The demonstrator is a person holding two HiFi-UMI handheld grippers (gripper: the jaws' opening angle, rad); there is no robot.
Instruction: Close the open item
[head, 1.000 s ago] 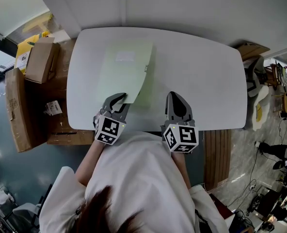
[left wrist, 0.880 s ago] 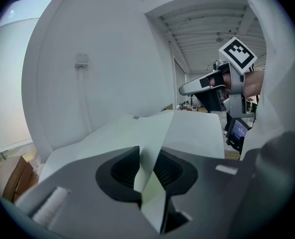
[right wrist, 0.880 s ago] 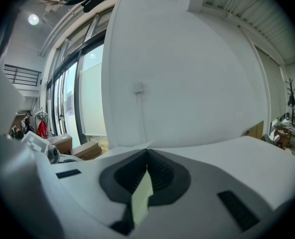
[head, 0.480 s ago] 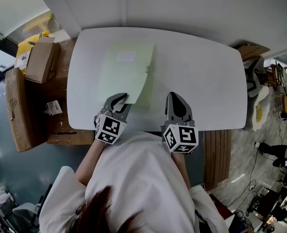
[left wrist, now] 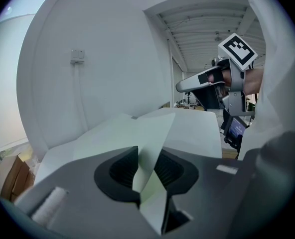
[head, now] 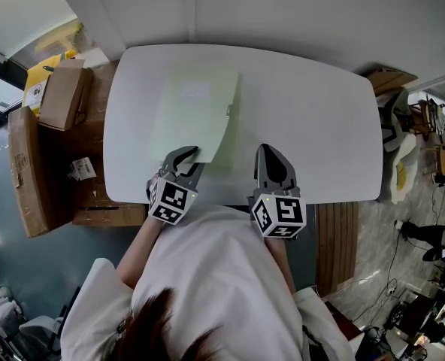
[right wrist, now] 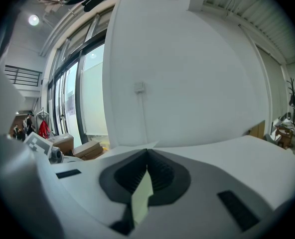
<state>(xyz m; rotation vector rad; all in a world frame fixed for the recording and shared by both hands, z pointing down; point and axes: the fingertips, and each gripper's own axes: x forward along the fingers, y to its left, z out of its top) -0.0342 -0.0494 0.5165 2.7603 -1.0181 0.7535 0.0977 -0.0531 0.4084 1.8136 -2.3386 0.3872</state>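
The folder [head: 192, 115] is pale green and lies on the white tabletop [head: 305, 119], left of the tabletop's middle. Its long axis runs from the tabletop's near edge toward its far edge, leaning slightly right at the far end. The cover's free edge faces the middle of the tabletop and carries a small clasp [head: 228, 109] halfway along. Along that side a strip of the lower leaf shows past the cover, so the folder is not fully shut. A whitish label [head: 195, 89] sits on the cover toward the tabletop's far edge; any writing on it is too small to read.

The left gripper [head: 186, 156] is at the folder's end nearest the tabletop's near edge. In the left gripper view its fingers [left wrist: 122, 168] stand apart and have just been opening. A raised sheet of the folder [left wrist: 152, 133] stands between them, with a gap showing on each side.

The right gripper [head: 271, 150] rests over the bare tabletop near its near edge, beside the folder and clear of it. Its fingers [right wrist: 160, 171] are together at the tips. A pale green sliver shows in the slot behind them, and I cannot tell what it is.

Off the tabletop's left side stand cardboard boxes [head: 61, 92] and a yellow box [head: 36, 77], whose print is unreadable.
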